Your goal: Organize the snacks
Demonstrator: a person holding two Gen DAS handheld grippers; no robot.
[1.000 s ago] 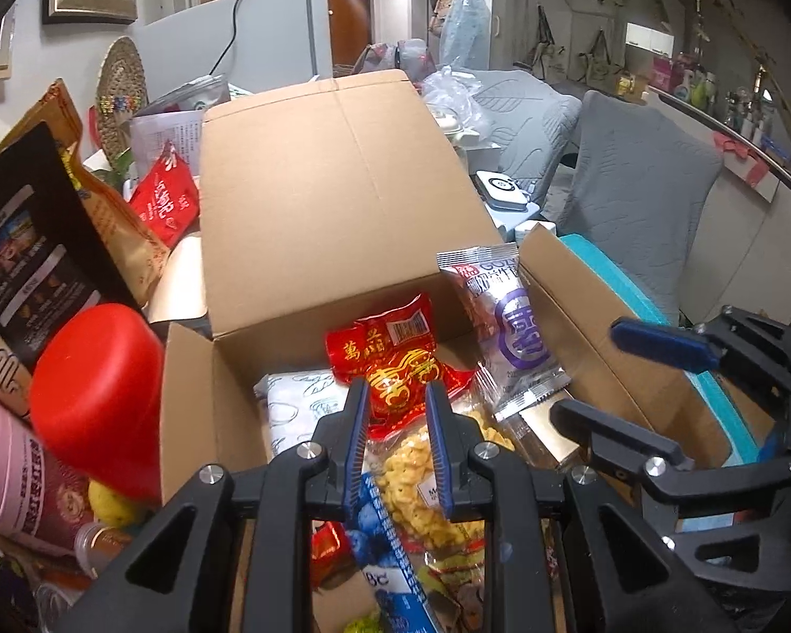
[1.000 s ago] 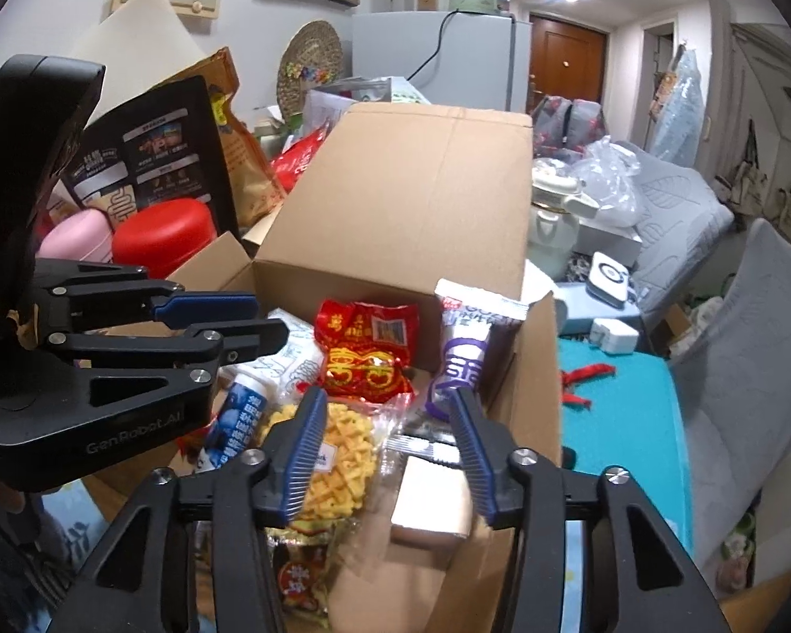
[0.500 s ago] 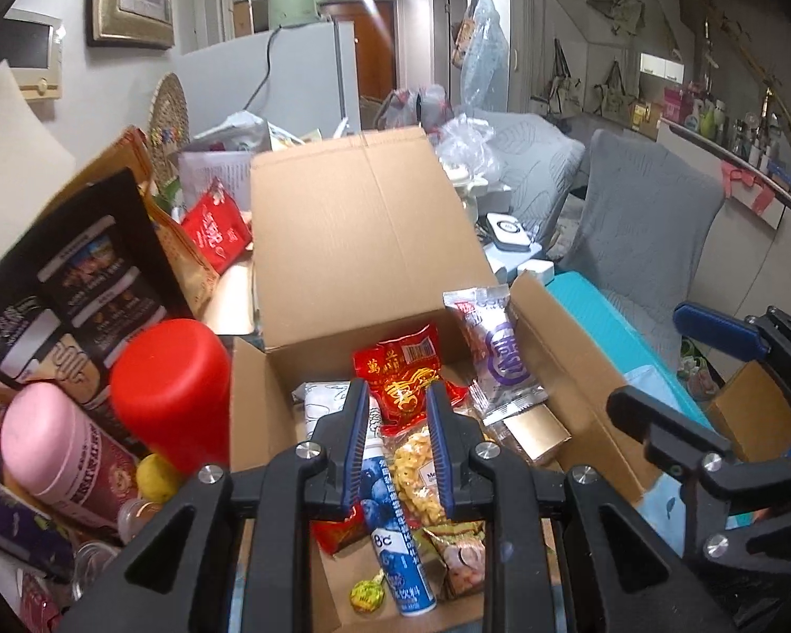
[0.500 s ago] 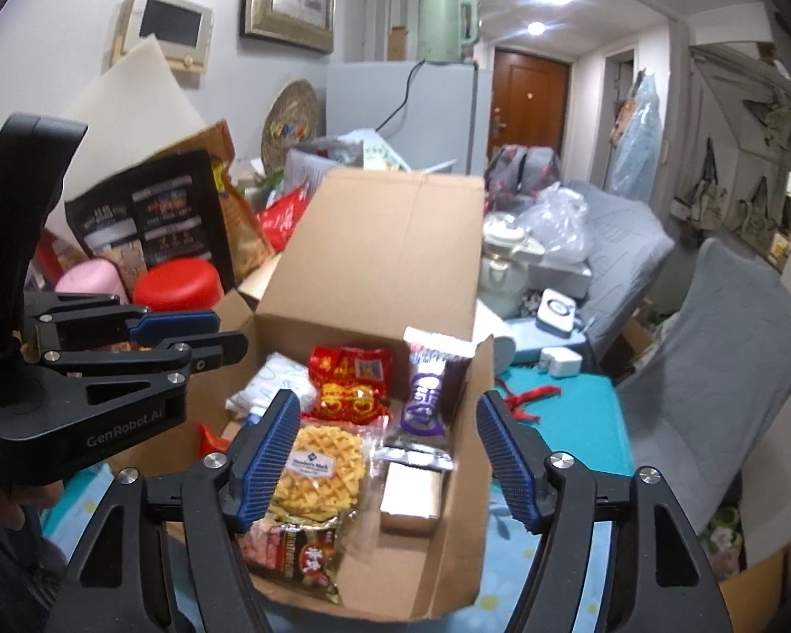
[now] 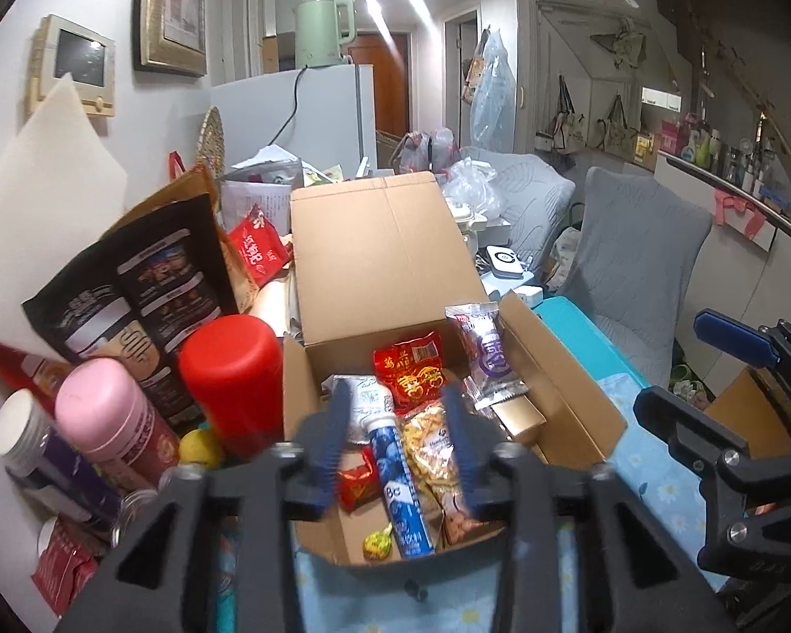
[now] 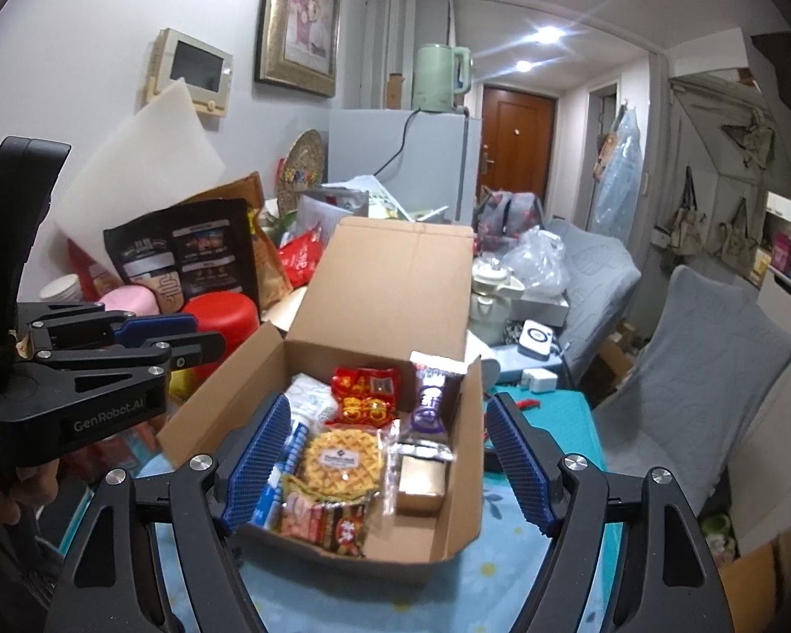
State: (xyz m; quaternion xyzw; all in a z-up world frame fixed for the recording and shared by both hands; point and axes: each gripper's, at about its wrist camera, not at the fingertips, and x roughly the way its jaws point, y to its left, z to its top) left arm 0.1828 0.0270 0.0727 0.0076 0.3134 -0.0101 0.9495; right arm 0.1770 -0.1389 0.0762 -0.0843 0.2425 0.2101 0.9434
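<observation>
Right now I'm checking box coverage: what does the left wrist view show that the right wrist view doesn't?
Only the left wrist view: a wrapped lollipop at the box's near edge and a yellow lemon-like fruit outside it. Only the right wrist view: the waffle pack's label face-on. Both: the open cardboard box, red snack packet, purple packet, blue tube.

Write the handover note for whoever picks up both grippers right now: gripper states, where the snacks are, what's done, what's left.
Left gripper: jaws opening, nothing between them, above the near end of the cardboard box.
Right gripper: jaws opening wide, nothing held, in front of the box.
In the box: red snack packet, purple packet upright against the right wall, waffle pack, blue tube, gold box, lollipop.
Done: these snacks sit inside; flap open.
Left: red canister, pink canister and bags beside the box look unsorted.
</observation>
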